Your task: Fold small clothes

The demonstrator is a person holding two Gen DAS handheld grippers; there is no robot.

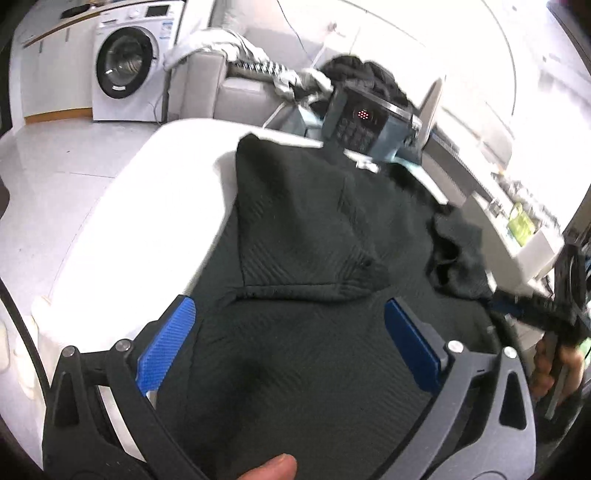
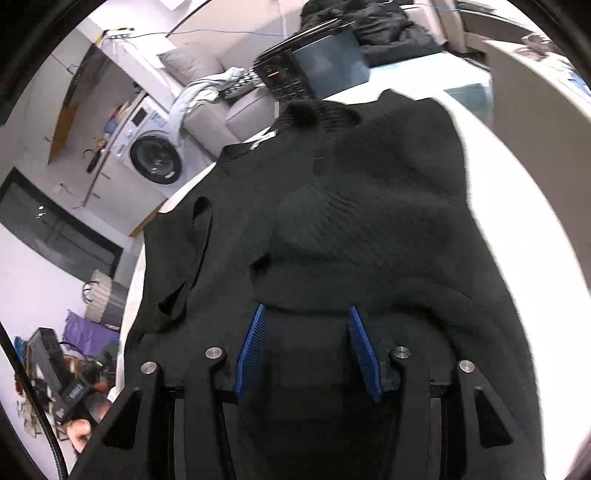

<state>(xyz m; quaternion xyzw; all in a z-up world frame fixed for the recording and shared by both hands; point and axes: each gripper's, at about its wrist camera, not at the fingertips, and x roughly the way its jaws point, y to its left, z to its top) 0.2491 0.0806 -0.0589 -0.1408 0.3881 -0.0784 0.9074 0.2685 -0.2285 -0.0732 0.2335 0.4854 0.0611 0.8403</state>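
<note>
A black ribbed garment (image 1: 314,229) lies spread over a white table (image 1: 110,221), with one flap folded over its middle. My left gripper (image 1: 288,302) hovers above the garment, open wide, with only flat cloth below the blue pads (image 1: 166,343). A thumb (image 1: 271,469) shows at the bottom edge. In the left wrist view my right gripper (image 1: 517,306) is at the right, next to a raised bunch of the cloth (image 1: 458,254). In the right wrist view the right gripper (image 2: 307,308) is half closed, with a thick fold of the garment (image 2: 369,221) bulging between its pads.
A dark box with a keypad (image 1: 362,122) stands at the table's far edge, with a pile of dark clothes (image 2: 384,26) behind it. Beyond are a grey sofa (image 1: 236,92) and a washing machine (image 1: 125,62). Clutter lies on the floor (image 2: 55,369).
</note>
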